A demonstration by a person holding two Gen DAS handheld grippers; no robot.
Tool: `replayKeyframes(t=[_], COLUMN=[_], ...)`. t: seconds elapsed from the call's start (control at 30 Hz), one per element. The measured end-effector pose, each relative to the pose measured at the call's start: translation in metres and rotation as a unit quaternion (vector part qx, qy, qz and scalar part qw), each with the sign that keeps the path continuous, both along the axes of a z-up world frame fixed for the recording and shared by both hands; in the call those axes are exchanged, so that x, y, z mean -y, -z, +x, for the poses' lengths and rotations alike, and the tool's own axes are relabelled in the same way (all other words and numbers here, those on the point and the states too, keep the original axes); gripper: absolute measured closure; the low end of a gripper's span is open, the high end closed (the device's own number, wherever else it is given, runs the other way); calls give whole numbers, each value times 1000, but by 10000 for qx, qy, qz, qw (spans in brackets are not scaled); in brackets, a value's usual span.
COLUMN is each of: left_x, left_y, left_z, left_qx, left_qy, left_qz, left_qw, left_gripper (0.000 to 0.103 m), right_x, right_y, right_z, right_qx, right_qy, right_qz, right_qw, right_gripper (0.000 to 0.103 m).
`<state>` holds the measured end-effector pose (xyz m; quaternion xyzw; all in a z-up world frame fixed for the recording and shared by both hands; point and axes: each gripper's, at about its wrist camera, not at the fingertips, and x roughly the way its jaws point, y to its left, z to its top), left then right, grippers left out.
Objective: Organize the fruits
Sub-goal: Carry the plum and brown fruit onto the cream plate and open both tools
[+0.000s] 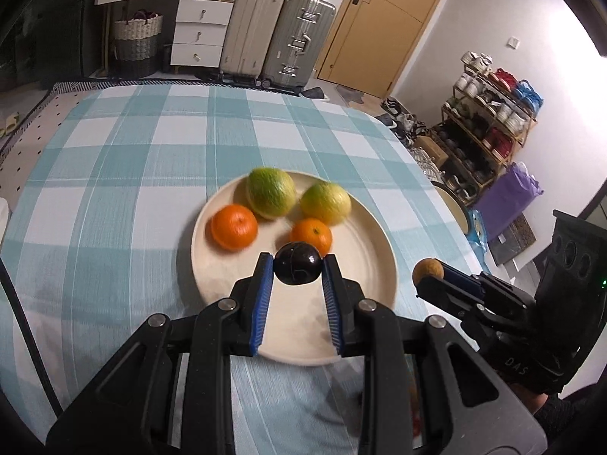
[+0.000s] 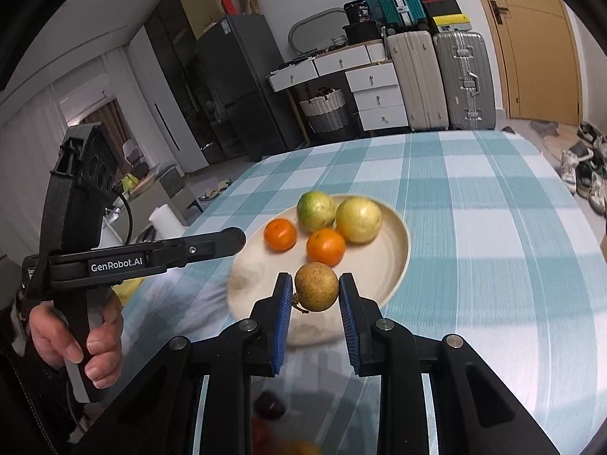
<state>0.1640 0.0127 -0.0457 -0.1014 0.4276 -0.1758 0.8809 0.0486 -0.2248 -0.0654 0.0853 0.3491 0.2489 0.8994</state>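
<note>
On the checked bench [image 1: 114,174] sits a cream plate [image 1: 364,265] bearing 2 oranges [image 1: 234,226] and 2 green-yellow citrus fruits [image 1: 271,191]. The left gripper [image 1: 297,265] has its jaws clamped on a dark plum [image 1: 297,268] above the plate's near part. The right gripper [image 2: 316,288] has its jaws closed on a brown round fruit [image 2: 316,286] above the plate's near rim.
</note>
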Motion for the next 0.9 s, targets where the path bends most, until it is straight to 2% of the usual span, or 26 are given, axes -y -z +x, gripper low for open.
replayKeyframes(t=[0.4, 0.9], left_x=[7, 11], left_y=[23, 32], left_z=[48, 61], left_qx=[-181, -313], left_qy=[-12, 29], left_qz=[-40, -53], left_qw=[9998, 9995], left_gripper=[80, 79], right_x=[-4, -8], right_y=[19, 33], right_z=[61, 89], right_qx=[-298, -482], right_qy=[79, 178], right_qz=[-182, -206], right_qw=[9994, 9985], right_gripper=[77, 77])
